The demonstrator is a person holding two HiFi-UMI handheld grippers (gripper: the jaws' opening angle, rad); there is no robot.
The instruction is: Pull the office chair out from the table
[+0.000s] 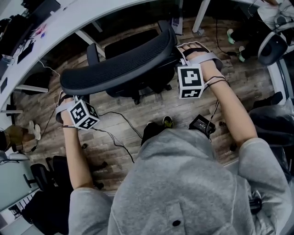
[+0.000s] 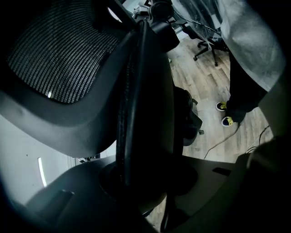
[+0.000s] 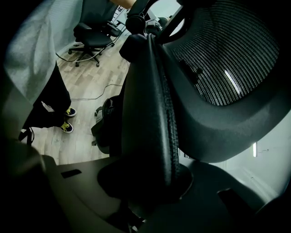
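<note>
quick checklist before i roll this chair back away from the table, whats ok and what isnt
1. Left gripper shut on the backrest edge: ok.
2. Right gripper shut on the opposite edge: ok.
3. Armrest clear of the table: cannot tell.
4. Path behind free: not ok, a cable and a black box lie on the floor near the person's shoe.
5. Castors free to roll: cannot tell, out of sight.

Two grippers (image 2: 145, 182) (image 3: 148, 182), three office chairs (image 1: 124, 64) (image 3: 91, 32) (image 2: 207, 45) — one white table (image 1: 92, 13), two yellow shoes (image 2: 221, 106) (image 2: 227, 121).
</note>
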